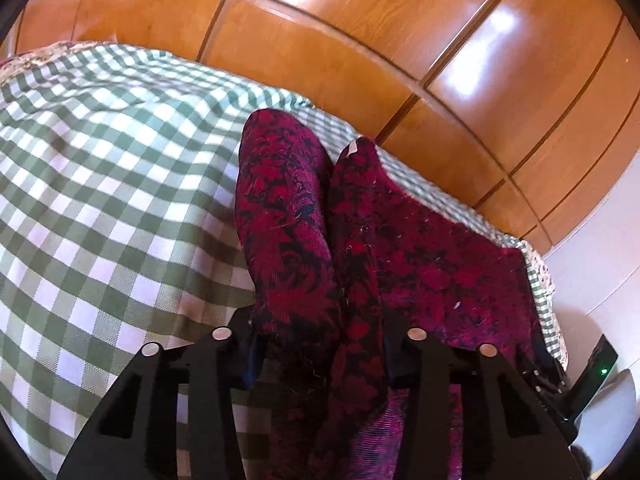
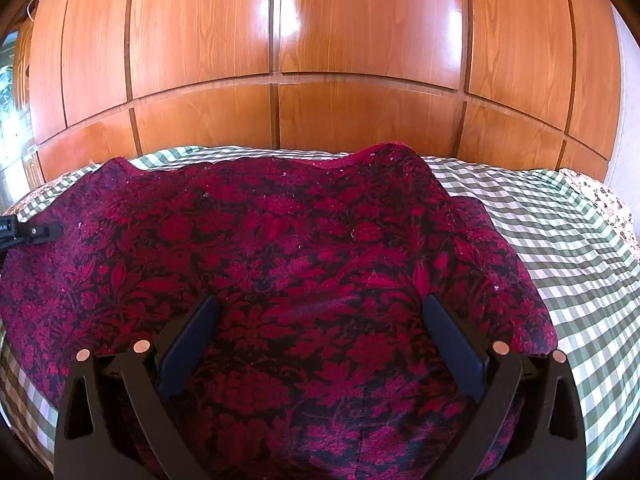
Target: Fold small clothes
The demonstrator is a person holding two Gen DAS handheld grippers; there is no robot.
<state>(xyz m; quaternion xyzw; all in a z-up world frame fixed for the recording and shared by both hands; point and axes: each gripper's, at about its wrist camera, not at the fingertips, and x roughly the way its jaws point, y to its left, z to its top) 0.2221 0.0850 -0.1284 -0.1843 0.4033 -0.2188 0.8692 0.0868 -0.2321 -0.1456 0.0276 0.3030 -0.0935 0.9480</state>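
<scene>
A wooden wardrobe (image 2: 320,60) stands behind the bed, which is covered by a green checked sheet (image 2: 560,248). On the sheet lies a red and black flowered garment (image 2: 300,248). The left gripper (image 1: 320,356) is clamped on a raised fold of it, while the right gripper (image 2: 320,320) is wide apart above the cloth.

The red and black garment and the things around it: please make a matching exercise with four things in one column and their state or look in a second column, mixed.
Things:
1. red and black garment
2. left gripper
3. right gripper
4. checked bedspread

States:
A. jaws wide open above flat cloth
B. green and white, under the clothing
C. floral pattern, spread on the bed
D. closed on a bunched fold of fabric

Pairs: 1-C, 2-D, 3-A, 4-B
</scene>
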